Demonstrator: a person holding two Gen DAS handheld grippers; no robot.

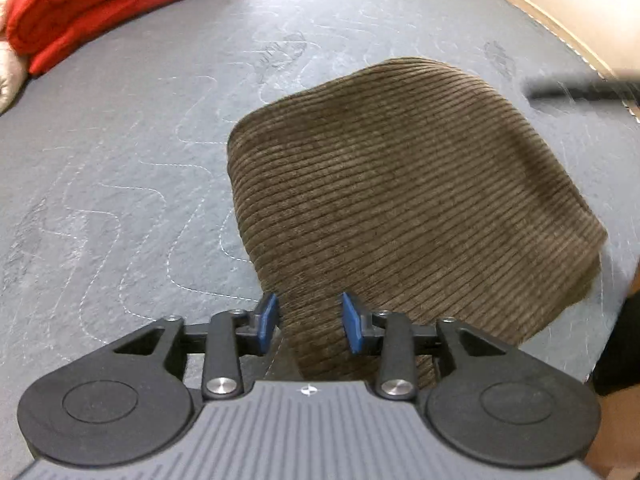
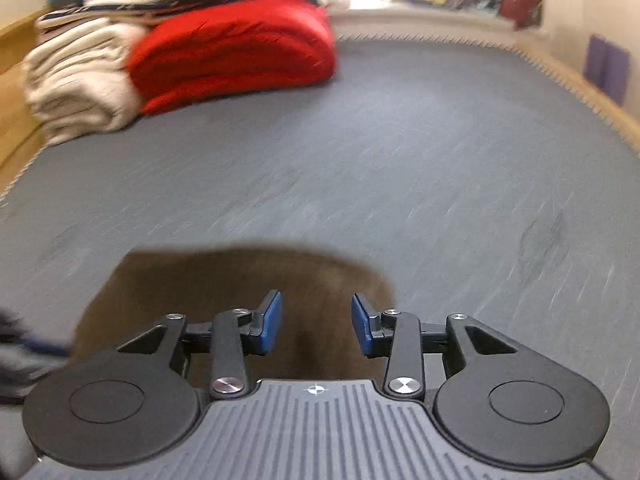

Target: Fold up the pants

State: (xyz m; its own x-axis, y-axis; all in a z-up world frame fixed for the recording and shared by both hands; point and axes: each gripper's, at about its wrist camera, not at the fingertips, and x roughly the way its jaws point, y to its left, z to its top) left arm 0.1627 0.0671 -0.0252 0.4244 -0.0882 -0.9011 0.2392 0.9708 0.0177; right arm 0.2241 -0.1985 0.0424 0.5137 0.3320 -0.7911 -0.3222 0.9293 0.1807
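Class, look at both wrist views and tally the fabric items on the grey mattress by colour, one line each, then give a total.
Brown: 1, the folded corduroy pants
Red: 1, the folded red bundle
Cream: 1, the folded cream blanket
Total: 3
More textiles are piled behind them, too blurred to count.

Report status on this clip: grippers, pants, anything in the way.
Left gripper open, right gripper open, nothing held. Brown pants folded, lying on the grey mattress. Red blanket and cream blanket stacked at far edge, clear of pants.
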